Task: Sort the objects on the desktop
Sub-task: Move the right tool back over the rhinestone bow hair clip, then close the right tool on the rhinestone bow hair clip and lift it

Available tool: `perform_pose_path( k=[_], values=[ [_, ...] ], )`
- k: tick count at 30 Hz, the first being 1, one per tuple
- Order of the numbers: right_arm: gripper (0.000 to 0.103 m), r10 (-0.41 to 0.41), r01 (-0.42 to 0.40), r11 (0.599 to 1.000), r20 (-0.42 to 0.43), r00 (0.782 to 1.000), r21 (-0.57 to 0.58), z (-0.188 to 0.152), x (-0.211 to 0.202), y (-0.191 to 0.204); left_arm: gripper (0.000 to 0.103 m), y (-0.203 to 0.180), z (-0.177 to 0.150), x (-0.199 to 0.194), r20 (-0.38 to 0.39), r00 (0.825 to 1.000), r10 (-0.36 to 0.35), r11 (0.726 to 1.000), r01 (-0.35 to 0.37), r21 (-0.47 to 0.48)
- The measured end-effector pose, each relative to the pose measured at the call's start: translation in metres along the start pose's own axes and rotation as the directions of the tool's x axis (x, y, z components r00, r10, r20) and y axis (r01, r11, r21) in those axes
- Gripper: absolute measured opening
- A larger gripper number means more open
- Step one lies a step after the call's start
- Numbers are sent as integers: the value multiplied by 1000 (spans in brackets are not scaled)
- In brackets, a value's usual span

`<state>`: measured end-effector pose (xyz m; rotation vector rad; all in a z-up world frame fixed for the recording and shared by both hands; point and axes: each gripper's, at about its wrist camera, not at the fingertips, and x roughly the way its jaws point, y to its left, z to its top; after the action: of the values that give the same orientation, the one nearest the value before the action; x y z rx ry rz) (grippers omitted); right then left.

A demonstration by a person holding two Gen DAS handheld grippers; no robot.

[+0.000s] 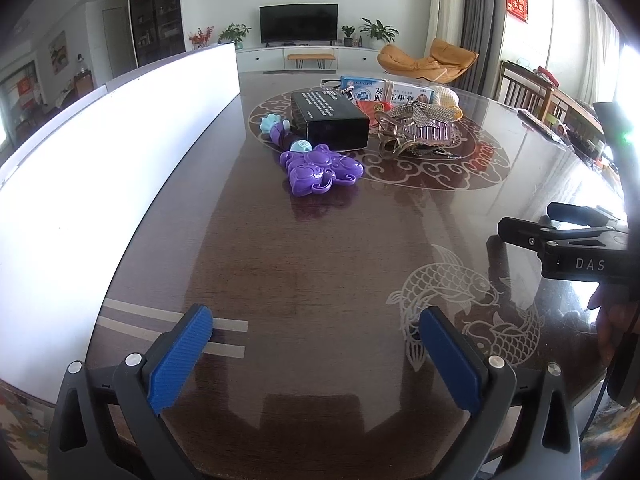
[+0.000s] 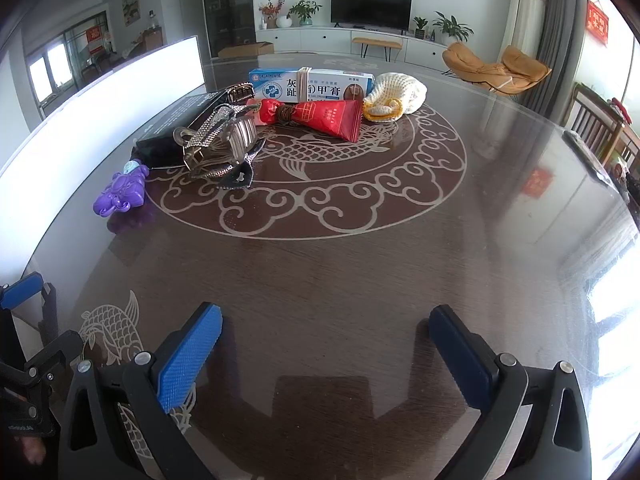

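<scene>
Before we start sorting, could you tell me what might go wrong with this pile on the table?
The sparkly hair clip leans against the black box, so lifting either may drag the other. The purple toy also touches the box. The glossy table could let the red packet slide away from open fingers.

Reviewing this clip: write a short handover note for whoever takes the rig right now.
Left tool: open, empty, over bare table near the front edge.
Right tool: open, empty, also near the front edge.
Things: purple toy, black box, sparkly hair clip, red packet, blue-and-white carton and crocheted pouch are all clustered mid-table.
Done: nothing visibly sorted.
Left: everything; the purple toy looks nearest to the left tool.
</scene>
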<state>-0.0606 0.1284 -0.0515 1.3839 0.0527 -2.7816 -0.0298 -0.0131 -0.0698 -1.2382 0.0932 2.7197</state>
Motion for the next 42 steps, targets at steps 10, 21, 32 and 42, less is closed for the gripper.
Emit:
perform_pose_path(
  k=[10, 21, 32, 42],
  values=[
    [103, 0, 0, 1000, 0, 1000, 0, 0, 0, 0, 103, 1, -1, -1, 3, 1000, 3, 1000, -3, -2],
    [103, 3, -3, 1000, -2, 1000, 1, 0, 0, 0, 103, 14, -7, -5, 12, 1000, 13, 1000, -13, -11],
    [103, 120, -109, 984, 73, 990, -138, 62, -5, 35, 103, 20, -12, -7, 48, 999, 24, 1000, -23, -20],
    [76, 106, -118, 961, -61, 993, -251, 121, 69, 80, 103, 19, -14, -7, 56, 998, 29, 999, -28, -23]
  ],
)
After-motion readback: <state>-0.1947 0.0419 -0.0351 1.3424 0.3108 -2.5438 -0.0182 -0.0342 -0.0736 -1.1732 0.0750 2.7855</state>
